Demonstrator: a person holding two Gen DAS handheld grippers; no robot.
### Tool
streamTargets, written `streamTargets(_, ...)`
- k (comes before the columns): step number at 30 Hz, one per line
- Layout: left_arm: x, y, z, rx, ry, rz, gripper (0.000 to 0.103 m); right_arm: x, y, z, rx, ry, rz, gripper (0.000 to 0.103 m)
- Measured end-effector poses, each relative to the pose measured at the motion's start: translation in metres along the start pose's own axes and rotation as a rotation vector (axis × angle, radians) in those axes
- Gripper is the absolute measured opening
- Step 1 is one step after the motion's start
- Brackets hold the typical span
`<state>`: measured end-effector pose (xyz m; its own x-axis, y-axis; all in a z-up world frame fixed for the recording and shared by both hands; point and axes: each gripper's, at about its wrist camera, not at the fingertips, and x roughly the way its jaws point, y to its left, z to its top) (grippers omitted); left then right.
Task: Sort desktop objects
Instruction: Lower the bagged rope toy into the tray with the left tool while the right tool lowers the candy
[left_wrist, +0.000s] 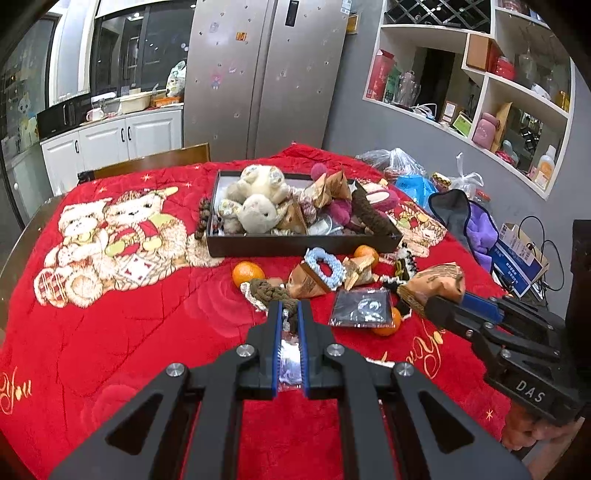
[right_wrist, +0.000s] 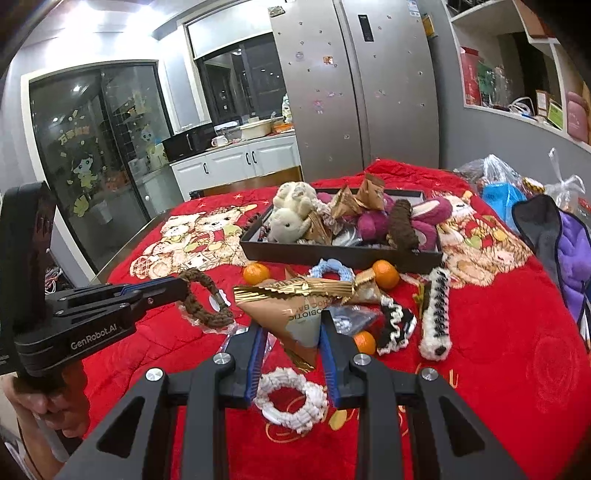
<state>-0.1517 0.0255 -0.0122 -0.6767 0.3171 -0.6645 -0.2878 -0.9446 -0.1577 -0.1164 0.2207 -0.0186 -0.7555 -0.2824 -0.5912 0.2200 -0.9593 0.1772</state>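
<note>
Grippers, two, hand-held, black with blue-lined fingers. Left gripper (left_wrist: 289, 310): jaws nearly together, clamped on a brown braided ring (right_wrist: 205, 301) in clear wrap, lifted just above the cloth. Right gripper (right_wrist: 291, 332): jaws narrow, pressed on the lower tip of a tan-and-gold pyramid snack packet (right_wrist: 291, 314), held off the cloth.

Red blanket (left_wrist: 110, 332), printed with teddy bears, covers the table.

Dark shallow box (left_wrist: 303, 242), at the far middle of the blanket, heaped: cream plush rabbit (left_wrist: 258, 199), magenta plush toy (right_wrist: 424, 221), gold packets, brown braided piece.

Loose items in front of the box, close together:
- white-and-black woven strip (right_wrist: 437, 314), right of the held packet;
- black-and-white woven ring (right_wrist: 397, 326), beside the strip;
- white woven ring (right_wrist: 291, 400), on the cloth under the right gripper;
- light-blue woven ring (left_wrist: 325, 267), resting on a second tan packet (left_wrist: 306, 282);
- dark flat packet (left_wrist: 360, 308), near the right gripper's tip;
- oranges: one at left (left_wrist: 247, 274), one against the box front (left_wrist: 365, 254), one partly under the dark packet (left_wrist: 388, 323).

Plastic bags (left_wrist: 402, 166) and purple cloth (left_wrist: 478, 229), right edge of the table.
</note>
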Motion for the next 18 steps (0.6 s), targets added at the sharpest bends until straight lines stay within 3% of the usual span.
streamTargets(8,-0.001,-0.015,0.030,0.053,-0.039,-0.002,0.009,0.012,-0.006,0.021,0.009,-0.023,-0.020,0.028)
streamTargets(13,0.016,-0.020,0.055,0.068,-0.032,-0.016,0.009,0.020,-0.017,0.042,0.034,-0.030,0.006,0.028)
streamTargets(18,0.045,-0.018,0.086,0.068,-0.011,-0.027,0.009,0.027,-0.020,0.066,0.013,-0.049,-0.031,0.028)
